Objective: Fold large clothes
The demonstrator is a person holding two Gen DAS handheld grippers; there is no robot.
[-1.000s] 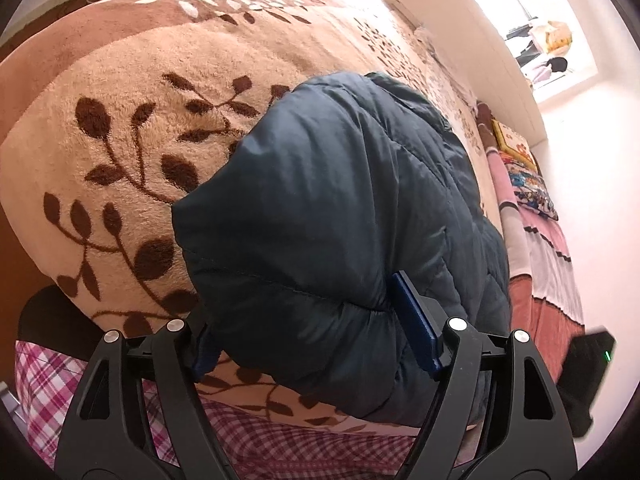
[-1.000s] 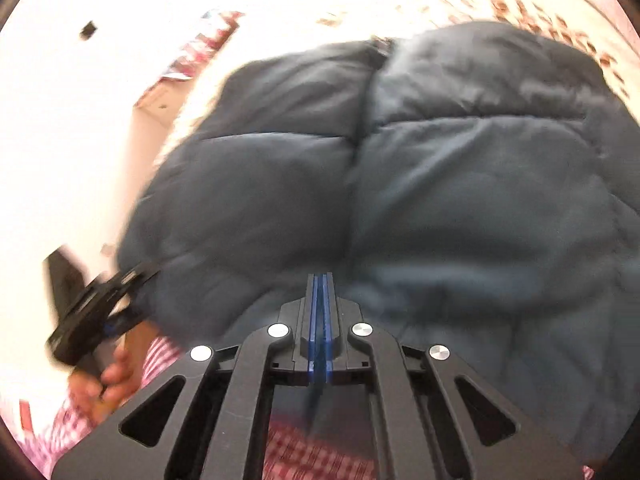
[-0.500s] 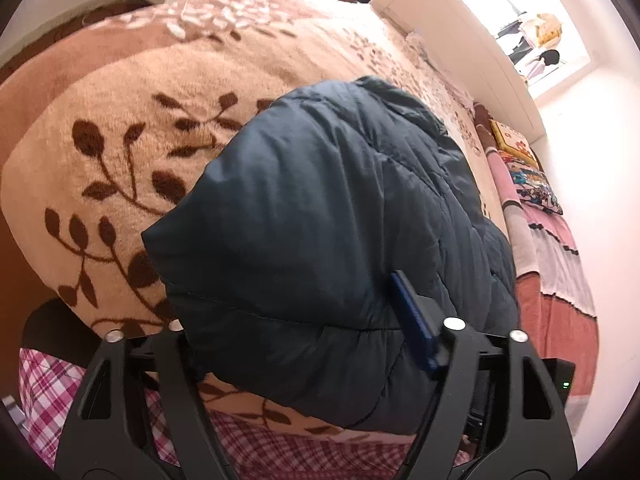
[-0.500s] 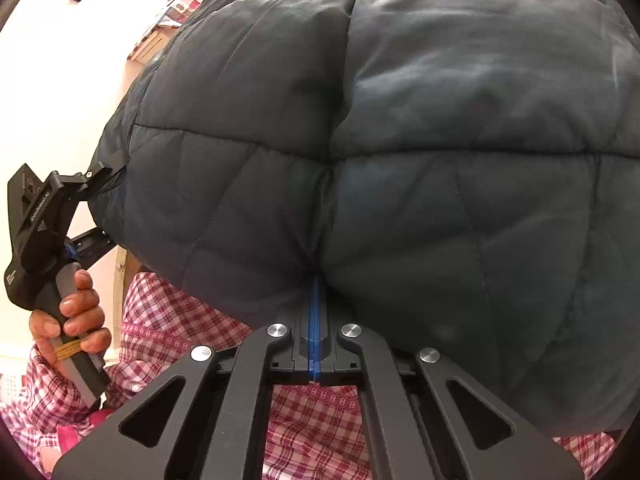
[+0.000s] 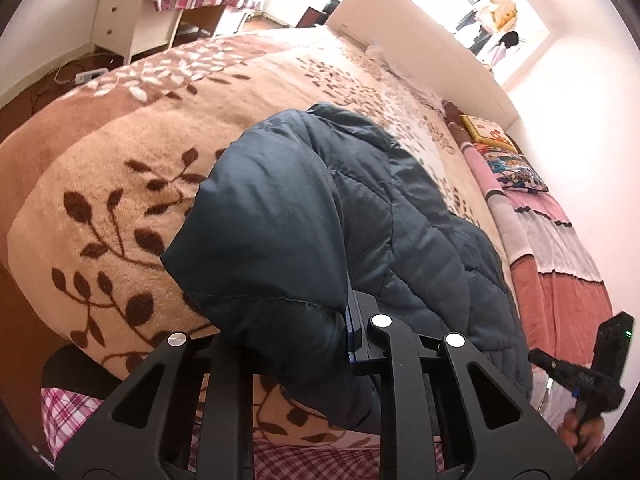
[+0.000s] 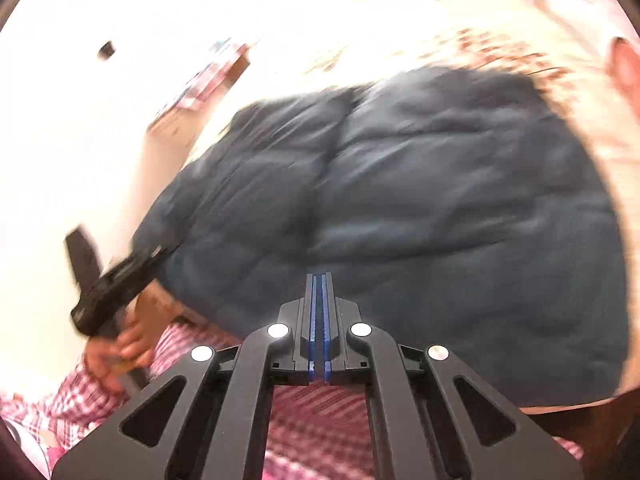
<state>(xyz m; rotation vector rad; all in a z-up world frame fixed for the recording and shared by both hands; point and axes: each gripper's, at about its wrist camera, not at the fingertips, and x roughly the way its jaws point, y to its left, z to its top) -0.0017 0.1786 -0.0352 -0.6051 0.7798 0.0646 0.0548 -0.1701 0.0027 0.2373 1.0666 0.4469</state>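
- A dark blue quilted jacket (image 5: pixel 360 216) is seen bunched into a puffy heap on the near part of a bed, its padded panels bulging toward both cameras.
- The jacket's stitched hem edge (image 5: pixel 264 298) is shown hanging over the left tongs (image 5: pixel 280 336); the jaws have just been closing, and a thick fold of the jacket is gripped between them, one blue pad visible against the cloth and the other hidden under it.
- The right tongs (image 6: pixel 319 312) are pictured with their blue pads together and nothing between them, held just in front of the jacket's near edge; this view is smeared by motion.
- In the right wrist view, the left tongs are glimpsed at the jacket's left corner, carried by a hand (image 6: pixel 116 348).
- In the left wrist view, the right tongs and the hand carrying them (image 5: pixel 580 428) are seen at the lower right, beside the jacket's far side.
- The jacket is framed by a beige fleece blanket (image 5: pixel 120 184) patterned with brown leaf sprigs, spread across the bed.
- Pink checked cloth (image 6: pixel 316 408) is visible below both tongs.
- A white headboard (image 5: pixel 420 40), a patterned cushion (image 5: pixel 516 172) and a white drawer unit (image 5: pixel 120 20) are seen beyond.
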